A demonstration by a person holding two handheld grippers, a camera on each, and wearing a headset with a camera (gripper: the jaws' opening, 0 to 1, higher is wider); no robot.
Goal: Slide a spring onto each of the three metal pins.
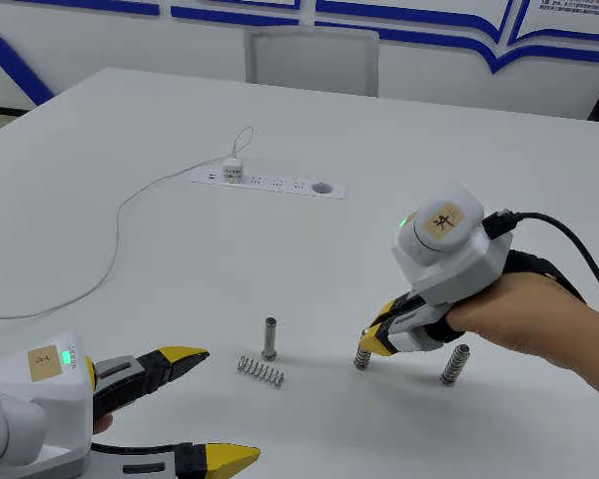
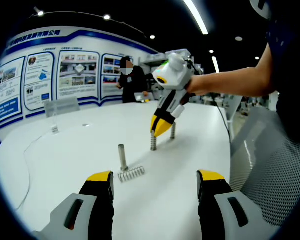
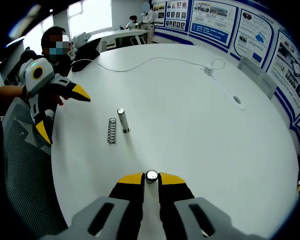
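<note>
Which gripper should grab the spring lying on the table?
Left. The left gripper is open, pointing at the loose spring by the bare pin; the right gripper is shut on the middle pin.

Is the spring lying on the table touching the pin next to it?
Apart. The right gripper view shows a strip of white table between the loose spring and the bare pin.

Open tabletop (image 1: 180, 279) lies between the left gripper (image 1: 225, 404) (jaws spread wide) and the bare pin (image 1: 270, 337). The one thing in that lane is the loose spring (image 1: 261, 370), lying flat just beside the pin's foot. To the pin's right, the right gripper (image 1: 371, 342) hangs over the middle pin (image 1: 362, 357), closing that side. Power strip (image 1: 270, 183) and cable (image 1: 118, 225) sit well apart, on the far side.
</note>
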